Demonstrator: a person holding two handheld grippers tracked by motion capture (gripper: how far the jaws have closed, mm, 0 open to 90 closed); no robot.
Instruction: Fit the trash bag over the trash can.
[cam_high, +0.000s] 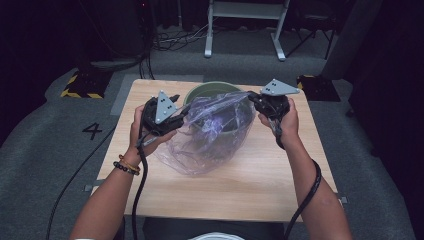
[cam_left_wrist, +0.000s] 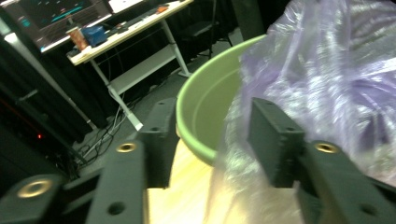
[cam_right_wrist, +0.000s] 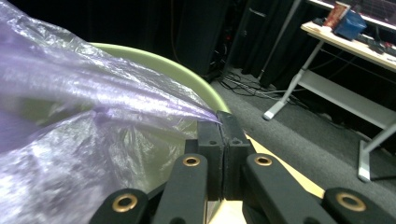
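Draping over the green basin (cam_high: 212, 89), a crinkled translucent purple plastic bag (cam_high: 210, 135) is stretching from the right gripper (cam_high: 256, 99), its jaws pinching a corner; the left gripper (cam_high: 181, 114) jaws are standing apart beside it.

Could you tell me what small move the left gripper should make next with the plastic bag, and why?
Probably close the left gripper on the bag's edge. Its fingers stand apart with film lying against one, while the right gripper is shut on the plastic bag, stretched over the green basin.

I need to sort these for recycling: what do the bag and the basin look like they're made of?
Bag: thin, see-through purplish plastic film, glossy and crinkled. Basin: probably moulded plastic, pale green, smooth with a dull sheen and a rolled rim.
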